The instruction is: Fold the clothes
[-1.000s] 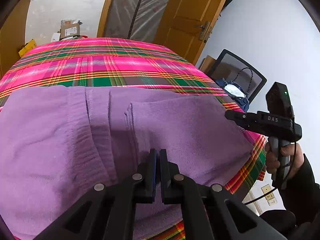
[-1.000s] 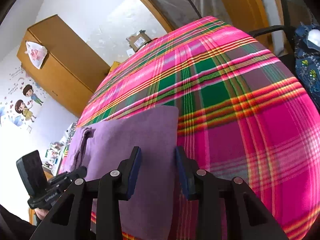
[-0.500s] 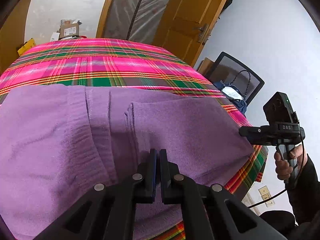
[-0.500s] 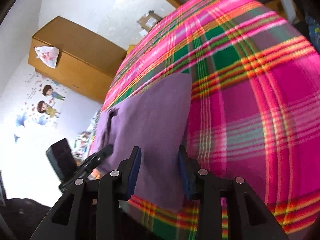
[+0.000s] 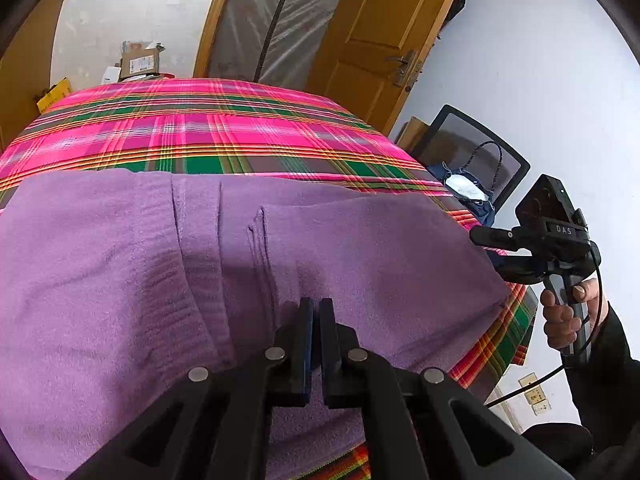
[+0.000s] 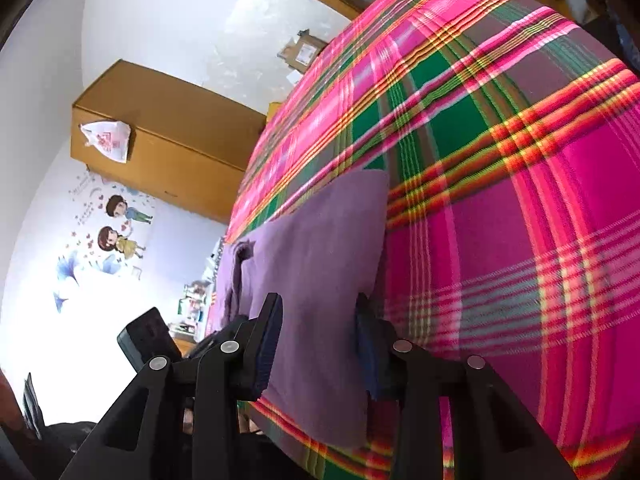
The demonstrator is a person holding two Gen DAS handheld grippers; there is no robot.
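Left gripper fingers together over purple garment; right gripper fingers apart, straddling garment's corner.

Garment lies on the cloth-covered surface, along its near edge. Left gripper over garment's near-middle part; right gripper at garment's right end, by surface's near-right corner. Chair beyond surface's right edge.

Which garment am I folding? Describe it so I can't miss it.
Find the pink-and-green plaid cloth covering the table. At its near edge lies the purple sweater, soft and plain. It is the only solid-coloured fabric on the plaid, with a ribbed band running across it.
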